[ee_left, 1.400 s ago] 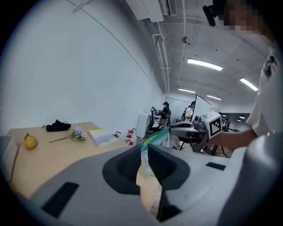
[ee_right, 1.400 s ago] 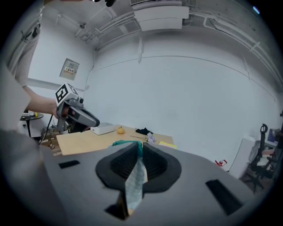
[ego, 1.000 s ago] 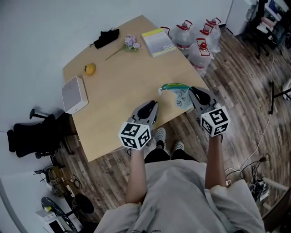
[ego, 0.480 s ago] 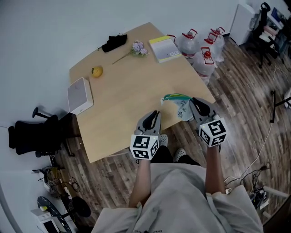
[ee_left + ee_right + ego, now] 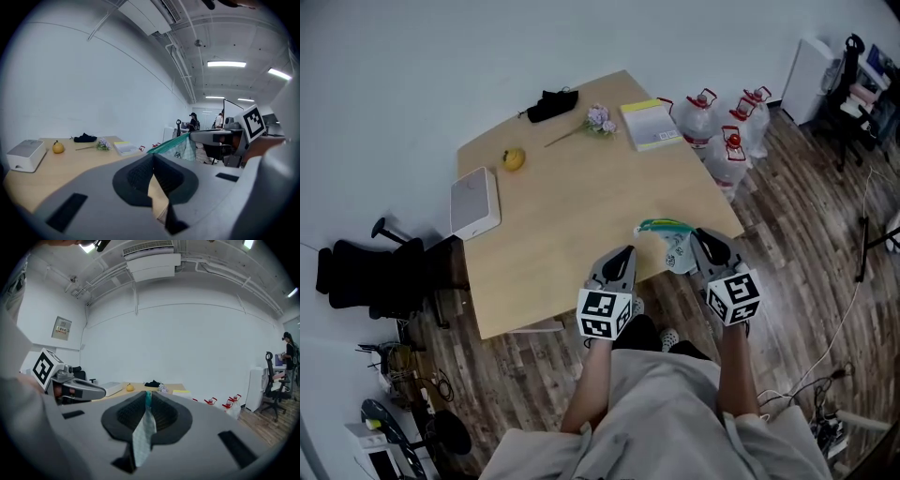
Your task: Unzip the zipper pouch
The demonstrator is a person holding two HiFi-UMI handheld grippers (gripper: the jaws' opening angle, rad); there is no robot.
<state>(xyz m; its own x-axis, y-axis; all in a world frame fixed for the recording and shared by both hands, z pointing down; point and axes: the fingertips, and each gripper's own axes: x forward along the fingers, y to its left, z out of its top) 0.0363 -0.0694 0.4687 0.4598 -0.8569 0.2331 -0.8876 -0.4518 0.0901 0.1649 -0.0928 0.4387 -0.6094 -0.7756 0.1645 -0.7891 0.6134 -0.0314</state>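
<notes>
Right gripper view: the right gripper has its jaws clamped on the pouch. Its teal zipper edge sits at the tips and its fabric hangs below them. The left gripper has just closed its jaws; they are pressed together with nothing between them. The pouch is ahead to their right, apart. Farther ahead, the table bears a pear, flower and notebook.

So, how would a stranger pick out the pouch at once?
Find the wooden table, then its near right corner. There the right gripper pinches the pouch: pale fabric with a green top edge, the only thing held in jaws.
</notes>
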